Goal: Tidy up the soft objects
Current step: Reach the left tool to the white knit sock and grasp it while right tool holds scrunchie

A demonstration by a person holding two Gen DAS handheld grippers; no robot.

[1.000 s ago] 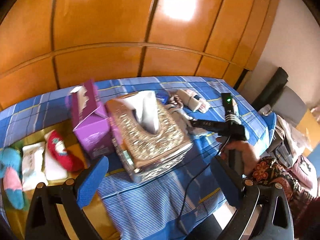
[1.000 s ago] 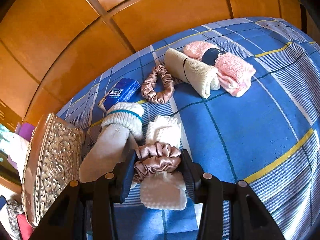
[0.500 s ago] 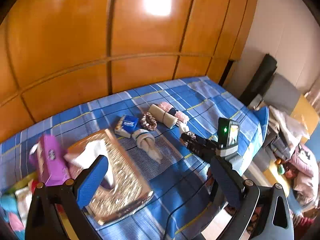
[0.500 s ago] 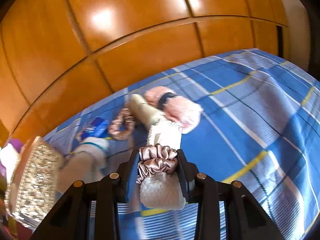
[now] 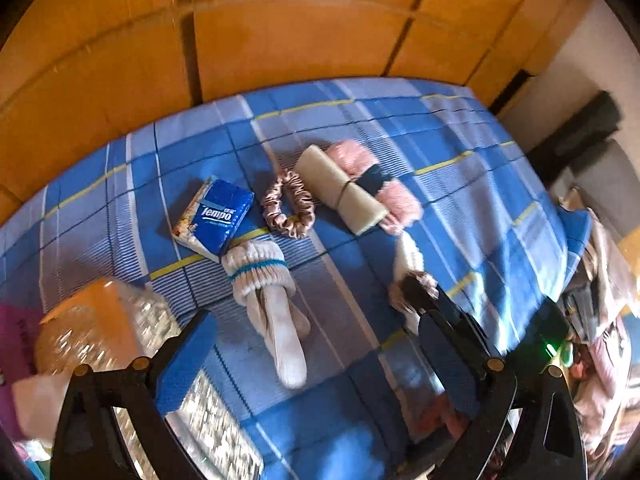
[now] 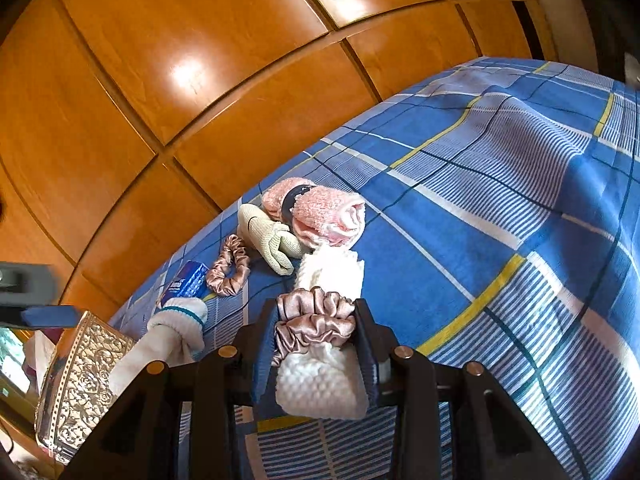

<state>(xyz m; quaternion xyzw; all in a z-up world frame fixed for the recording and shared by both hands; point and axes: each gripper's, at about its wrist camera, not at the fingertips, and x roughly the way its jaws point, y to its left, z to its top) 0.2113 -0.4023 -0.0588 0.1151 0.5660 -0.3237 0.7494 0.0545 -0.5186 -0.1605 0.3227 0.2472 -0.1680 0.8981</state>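
right gripper clamped on white rolled cloth banded by pink scrunchie, over bed | left gripper apart, empty | silver tissue box holds tissue

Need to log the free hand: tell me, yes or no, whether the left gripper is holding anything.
No. In the left wrist view the left gripper stands wide open over the blue plaid cloth, nothing between its pads.

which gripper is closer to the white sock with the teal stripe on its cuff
Left. The left gripper hovers open right over the white sock; the right gripper, off to its side, clamps a white knitted roll.
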